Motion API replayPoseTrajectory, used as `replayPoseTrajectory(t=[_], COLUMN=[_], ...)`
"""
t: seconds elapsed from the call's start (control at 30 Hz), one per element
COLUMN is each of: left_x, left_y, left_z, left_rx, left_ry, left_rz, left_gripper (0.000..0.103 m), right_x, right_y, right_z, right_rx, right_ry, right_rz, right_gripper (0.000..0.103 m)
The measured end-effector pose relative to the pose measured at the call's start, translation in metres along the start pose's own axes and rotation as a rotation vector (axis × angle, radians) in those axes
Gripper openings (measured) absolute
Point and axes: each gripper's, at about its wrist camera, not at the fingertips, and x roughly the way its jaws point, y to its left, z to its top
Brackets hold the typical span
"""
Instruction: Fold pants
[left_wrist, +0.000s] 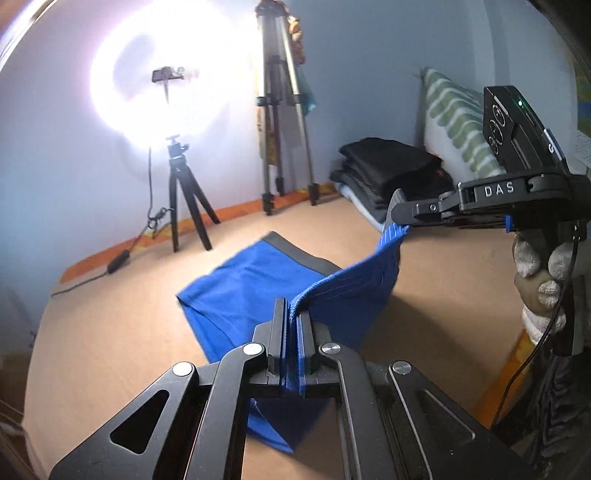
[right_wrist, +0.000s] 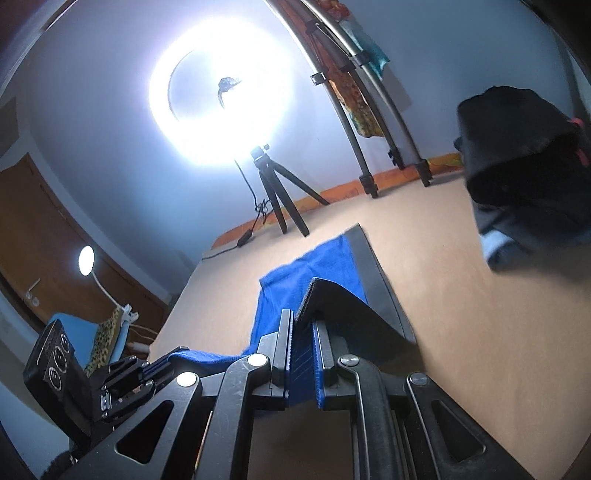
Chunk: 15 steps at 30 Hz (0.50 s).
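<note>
Dark folded stack edge-cropped, blurred

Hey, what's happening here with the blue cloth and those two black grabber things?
A person is folding a pair of blue pants on a tan surface, holding a gripper in each hand. The left gripper has its jaws shut on one edge of the fabric, and the right gripper is shut on the grey-banded edge. That near part is lifted off the surface, while the far part lies flat. A stack of dark folded clothes sits behind.

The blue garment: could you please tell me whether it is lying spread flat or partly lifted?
Partly lifted. The blue garment has its near edge raised and pinched in both the left claw and the right claw; the far part rests on the tan surface.
</note>
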Motion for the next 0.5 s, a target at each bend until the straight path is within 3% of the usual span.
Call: replayPoseTrajectory(t=[0.27,0.5], left_x=[0.045,0.095], left_y=[0.041,0.075], left_z=[0.018,0.018], left_rx=[-0.024,-0.076], left_ry=[0.026,0.087], left_rz=[0.059,0.074], left_gripper=[0.003,0.003], right_x=[0.063,0.128], right_y=[-0.003,-0.017], right_z=[0.050,0.074], right_rx=[0.013,0.014], right_ry=[0.014,0.062], right_rz=[-0.025,-0.074], right_gripper=[0.007,0.007])
